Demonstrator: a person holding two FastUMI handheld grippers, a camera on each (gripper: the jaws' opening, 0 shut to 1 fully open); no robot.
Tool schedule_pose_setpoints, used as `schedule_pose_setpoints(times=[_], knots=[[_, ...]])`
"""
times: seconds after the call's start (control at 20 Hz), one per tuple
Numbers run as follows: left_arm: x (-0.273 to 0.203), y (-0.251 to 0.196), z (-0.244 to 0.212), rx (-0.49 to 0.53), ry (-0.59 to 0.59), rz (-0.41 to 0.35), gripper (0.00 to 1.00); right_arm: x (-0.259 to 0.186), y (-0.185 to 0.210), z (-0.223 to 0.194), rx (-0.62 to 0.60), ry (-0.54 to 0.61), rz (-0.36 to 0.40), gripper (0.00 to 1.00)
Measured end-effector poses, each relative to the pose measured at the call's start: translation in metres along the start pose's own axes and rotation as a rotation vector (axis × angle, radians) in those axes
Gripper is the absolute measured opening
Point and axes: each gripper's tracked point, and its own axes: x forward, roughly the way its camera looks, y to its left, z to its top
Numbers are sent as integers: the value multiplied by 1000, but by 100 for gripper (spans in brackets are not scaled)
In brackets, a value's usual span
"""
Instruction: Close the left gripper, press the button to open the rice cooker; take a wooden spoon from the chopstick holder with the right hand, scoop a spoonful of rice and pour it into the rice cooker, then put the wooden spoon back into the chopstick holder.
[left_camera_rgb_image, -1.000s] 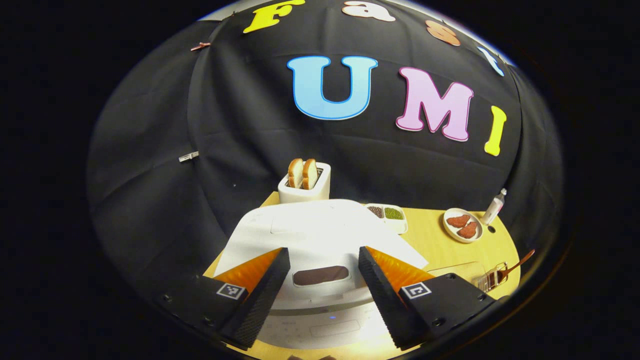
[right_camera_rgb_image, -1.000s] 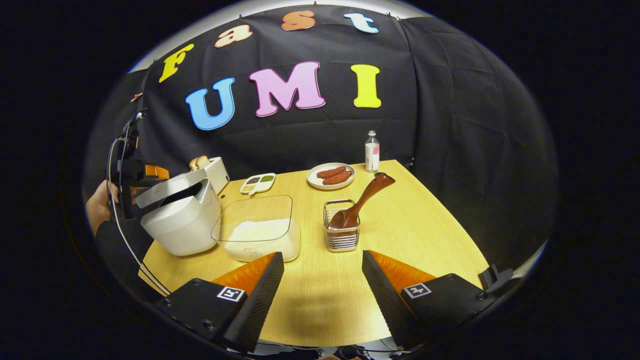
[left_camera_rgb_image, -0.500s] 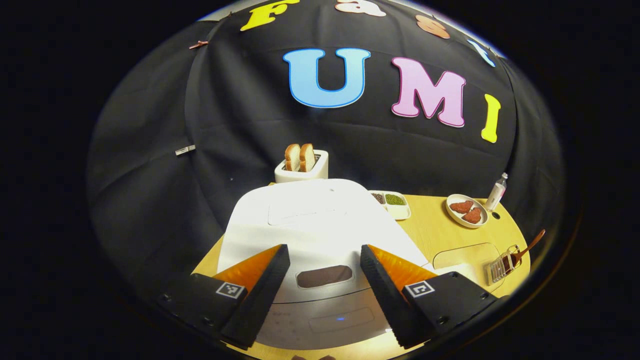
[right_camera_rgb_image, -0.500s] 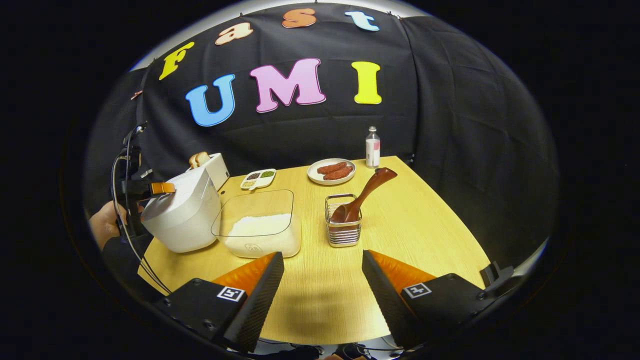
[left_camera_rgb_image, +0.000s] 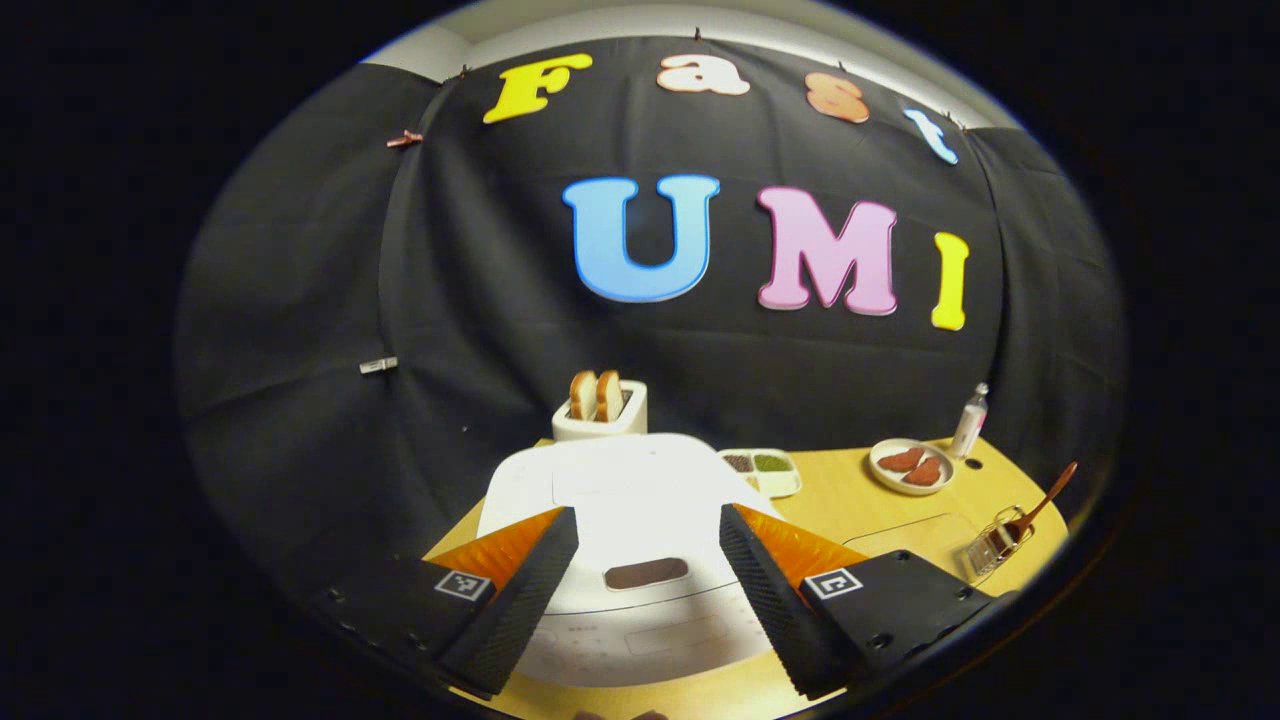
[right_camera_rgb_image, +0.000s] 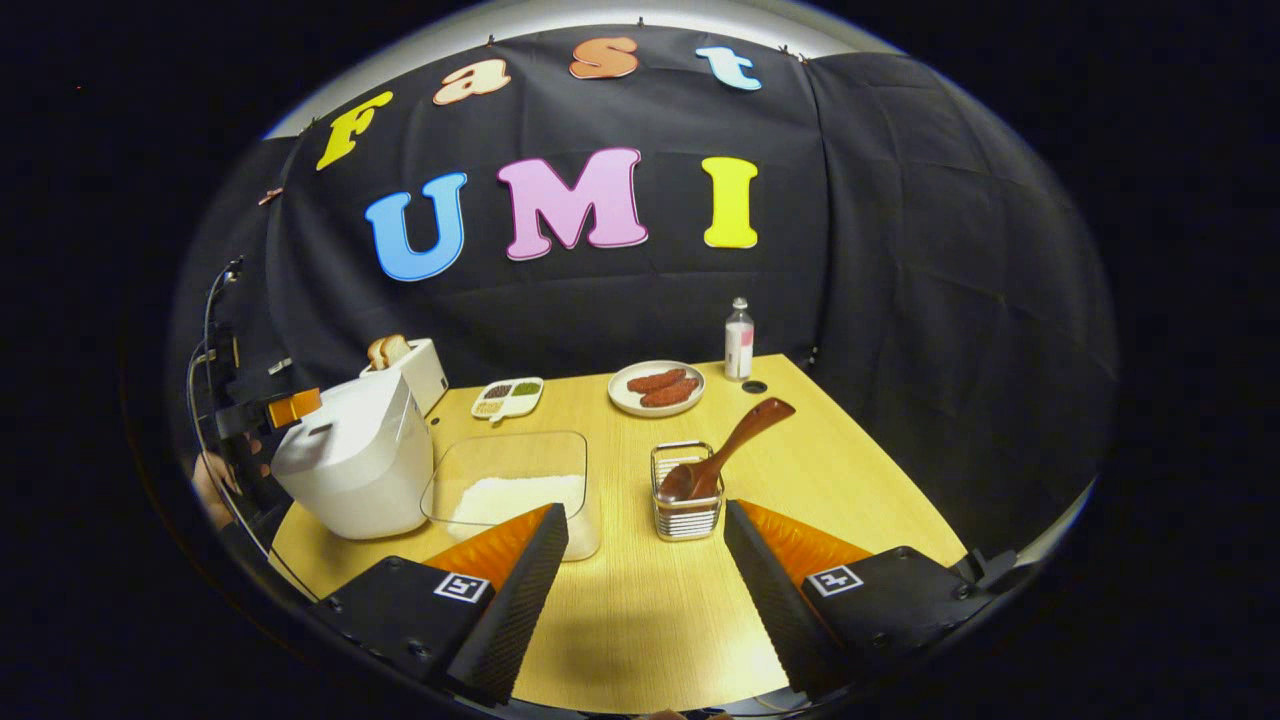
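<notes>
While left gripper (left_camera_rgb_image: 648, 585) fingers spread, rice cooker (left_camera_rgb_image: 630, 510) lies between, lid down.

we count one rice cooker (right_camera_rgb_image: 352, 468), one toaster (right_camera_rgb_image: 418, 368) with two bread slices (left_camera_rgb_image: 596, 394), one wooden spoon (right_camera_rgb_image: 728, 449), one bottle (right_camera_rgb_image: 738, 340), two sausages (right_camera_rgb_image: 660, 386).

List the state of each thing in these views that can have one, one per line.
rice cooker: lid down, shut.
left gripper: open, above the cooker's lid.
right gripper: open, holds nothing.
wooden spoon: in the holder, leaning, handle up.
chopstick holder: upright on the table.
rice container: lidless, part filled with rice.
toaster: two slices sticking up.
bottle: upright, capped.
</notes>
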Motion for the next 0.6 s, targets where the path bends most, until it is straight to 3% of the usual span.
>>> schedule_pose_setpoints(times=[0.2, 0.35, 0.45, 0.6], knots=[[-65, -30, 47, 45, -97, -30, 98, -14, 9, 44, -24, -105, 40, 99], [-118, -56, 68, 26, -152, -40, 98, -46, 3, 81, -80, -225, 78, 99], [-149, -72, 79, -3, -187, -26, 98, -72, -2, 102, -70, -297, 105, 98], [-179, -106, 81, -24, -193, -66, 98, -102, -21, 119, -50, -366, 114, 98]])
